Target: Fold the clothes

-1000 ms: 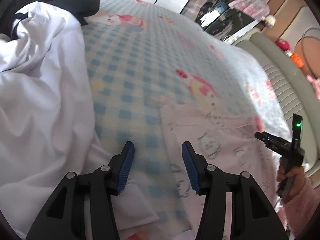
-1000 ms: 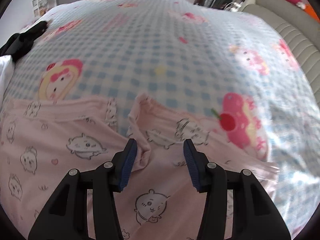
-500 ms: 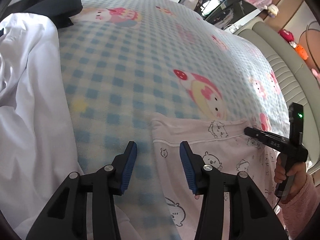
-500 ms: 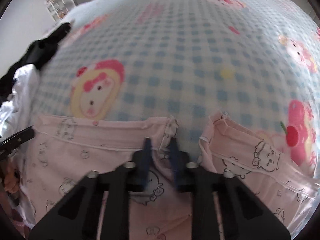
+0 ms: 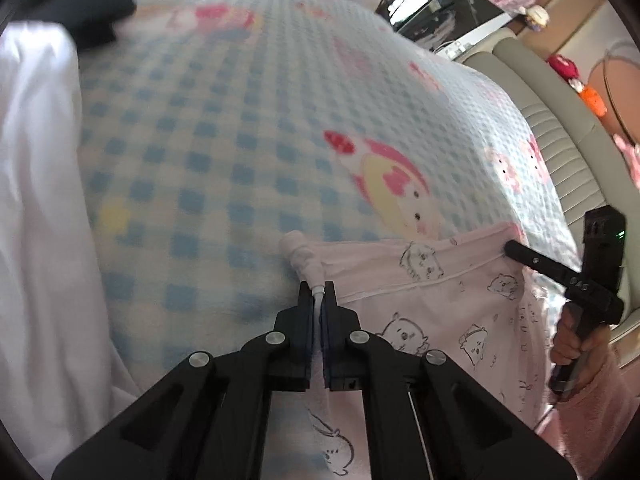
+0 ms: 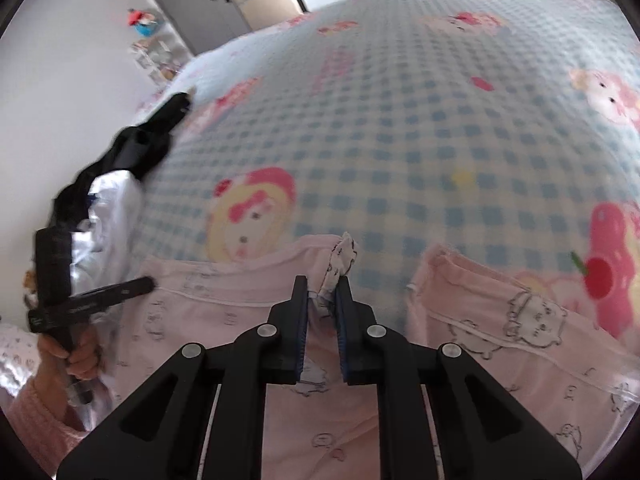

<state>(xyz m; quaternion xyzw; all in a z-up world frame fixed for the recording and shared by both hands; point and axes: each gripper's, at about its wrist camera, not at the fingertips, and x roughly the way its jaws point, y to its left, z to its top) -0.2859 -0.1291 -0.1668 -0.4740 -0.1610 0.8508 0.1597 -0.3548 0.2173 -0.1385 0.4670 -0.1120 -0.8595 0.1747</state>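
Left wrist view is showing a bed under a blue-checked blanket printed with cartoon faces; a white garment is lying heaped along its left edge with a black garment above it, and a padded headboard is running along the right. The pink pajamas, printed with small line-drawn animals, are lying flat on the blanket at the near side. The left gripper is pinching a white-piped corner of their hem, jaws pressed together on the cloth. Further right, the right gripper is touching the same hem, held by a hand in a fuzzy pink sleeve.

Right wrist view is adding what the first lacks: a grey door and a shelf by the far wall, plus a second hem section lying to the right across a gap of blanket. Here the right gripper is squeezing a bunched hem corner between its blue pads.
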